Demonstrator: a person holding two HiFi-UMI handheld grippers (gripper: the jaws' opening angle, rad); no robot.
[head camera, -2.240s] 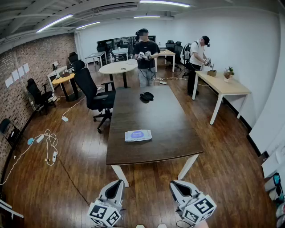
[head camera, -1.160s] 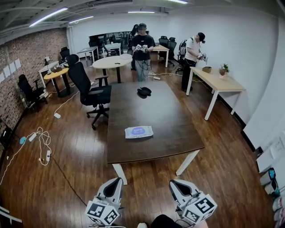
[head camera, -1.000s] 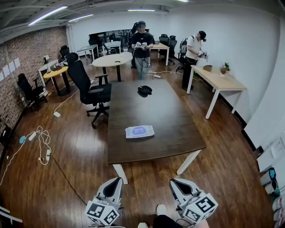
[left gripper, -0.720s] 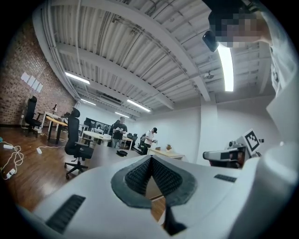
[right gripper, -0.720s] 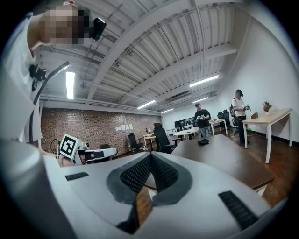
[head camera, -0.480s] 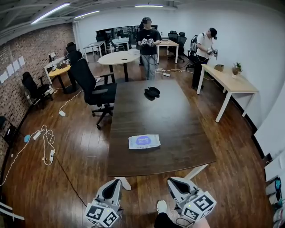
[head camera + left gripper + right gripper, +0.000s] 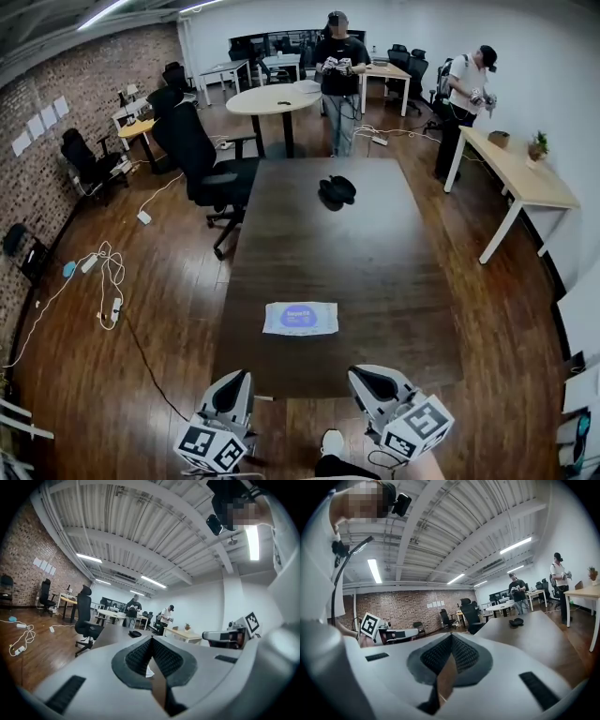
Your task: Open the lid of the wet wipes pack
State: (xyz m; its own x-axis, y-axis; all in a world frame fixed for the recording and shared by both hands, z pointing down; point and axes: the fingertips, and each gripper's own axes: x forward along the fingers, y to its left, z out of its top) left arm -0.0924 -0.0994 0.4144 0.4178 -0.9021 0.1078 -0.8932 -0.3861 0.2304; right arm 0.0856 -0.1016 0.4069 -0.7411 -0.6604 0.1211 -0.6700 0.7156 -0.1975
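In the head view, the wet wipes pack (image 7: 300, 318) lies flat on the dark table (image 7: 361, 267), near its front edge, with the lid closed. The left gripper (image 7: 238, 378) and the right gripper (image 7: 362, 374) are both low in front of this edge, apart from the pack. A black object (image 7: 337, 190) lies further along the table. In the left gripper view, the jaws are pressed together with nothing between them. In the right gripper view, the jaws are also clenched and empty.
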